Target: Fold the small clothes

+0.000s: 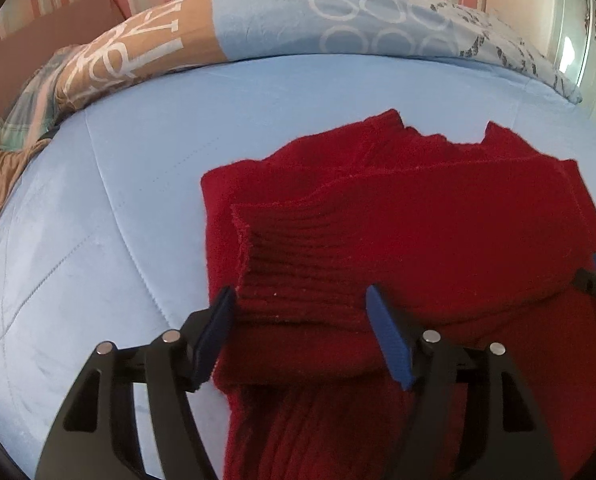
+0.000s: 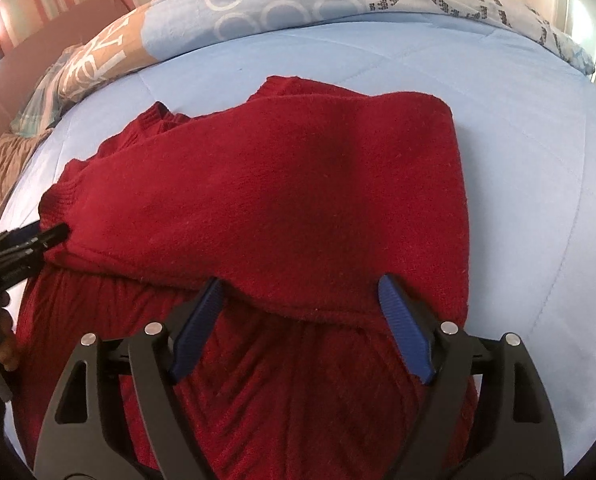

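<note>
Although one red sweater lay mid-bed on the blue bedspread below one patterned pillow, apparently part-folded with further folds left, the left tool and right tool, two in all, stood open astride its folded edge.

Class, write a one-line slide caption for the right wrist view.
Open right gripper at the folded edge of a red sweater on a blue quilt.

Left wrist: low, close, facing the pillow.
Right wrist: likewise.
Shared: red sweater, blue bedcover.
</note>
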Available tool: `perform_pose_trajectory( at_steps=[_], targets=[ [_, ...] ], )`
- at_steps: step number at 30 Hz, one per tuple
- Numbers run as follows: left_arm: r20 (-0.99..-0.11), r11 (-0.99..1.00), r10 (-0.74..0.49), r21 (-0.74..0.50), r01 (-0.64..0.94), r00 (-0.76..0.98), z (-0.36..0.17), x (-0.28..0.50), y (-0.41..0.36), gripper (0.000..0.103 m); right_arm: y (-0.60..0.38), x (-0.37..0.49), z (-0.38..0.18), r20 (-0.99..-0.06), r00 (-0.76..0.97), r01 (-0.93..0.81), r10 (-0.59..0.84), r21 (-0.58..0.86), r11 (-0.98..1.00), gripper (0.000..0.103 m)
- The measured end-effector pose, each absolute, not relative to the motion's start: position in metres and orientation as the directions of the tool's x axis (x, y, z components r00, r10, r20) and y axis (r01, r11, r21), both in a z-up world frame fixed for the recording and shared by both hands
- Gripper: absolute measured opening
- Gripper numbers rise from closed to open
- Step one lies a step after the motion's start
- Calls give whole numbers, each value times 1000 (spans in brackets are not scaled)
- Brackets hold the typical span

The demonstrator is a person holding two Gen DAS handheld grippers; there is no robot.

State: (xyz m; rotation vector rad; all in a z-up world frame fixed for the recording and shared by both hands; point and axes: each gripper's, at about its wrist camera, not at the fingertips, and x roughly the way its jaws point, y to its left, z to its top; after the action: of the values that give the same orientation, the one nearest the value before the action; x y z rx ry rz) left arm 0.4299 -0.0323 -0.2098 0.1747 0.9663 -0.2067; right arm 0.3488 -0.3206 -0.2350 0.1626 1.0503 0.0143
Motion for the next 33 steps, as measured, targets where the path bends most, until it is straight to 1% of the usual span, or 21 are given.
perform_pose_trajectory(
  at_steps=[1, 3, 5, 10, 16, 18, 21, 22, 28, 33],
  targets=[
    [-826, 966, -96, 57, 252, 555, -206, 428, -32, 69, -320, 348, -233, -860, 502, 63, 92, 143, 988, 80],
    [-817, 963, -109, 55, 265, 566, -197, 420, -30, 68, -321, 339, -219, -828, 544, 45, 138, 194, 980, 80],
    [-812, 962, -133, 33, 272, 569, -188, 409, -27, 68, -321, 330, -209, -807, 570, 39, 153, 213, 976, 80],
    [-804, 960, -158, 10, 278, 573, -172, 367, -20, 68, -311, 290, -189, -799, 570, 11, 191, 240, 971, 80],
    [-816, 962, -163, -5, 275, 555, -171, 292, -5, 68, -291, 219, -167, -785, 590, -21, 187, 216, 976, 80],
    [-825, 967, -159, -19, 255, 542, -174, 268, 2, 68, -284, 200, -166, -786, 589, -34, 187, 207, 978, 80],
    [-835, 971, -158, -35, 236, 526, -179, 236, 12, 67, -272, 167, -170, -799, 581, -56, 154, 150, 987, 80],
    [-837, 971, -159, -35, 238, 524, -179, 227, 13, 67, -270, 155, -172, -805, 571, -58, 161, 156, 986, 80],
    [-846, 969, -159, -35, 245, 509, -184, 177, 21, 67, -262, 112, -174, -811, 565, -36, 153, 162, 986, 80],
    [-832, 967, -141, 0, 255, 537, -180, 147, 27, 67, -258, 92, -168, -806, 575, -19, 139, 157, 987, 80]
  ],
)
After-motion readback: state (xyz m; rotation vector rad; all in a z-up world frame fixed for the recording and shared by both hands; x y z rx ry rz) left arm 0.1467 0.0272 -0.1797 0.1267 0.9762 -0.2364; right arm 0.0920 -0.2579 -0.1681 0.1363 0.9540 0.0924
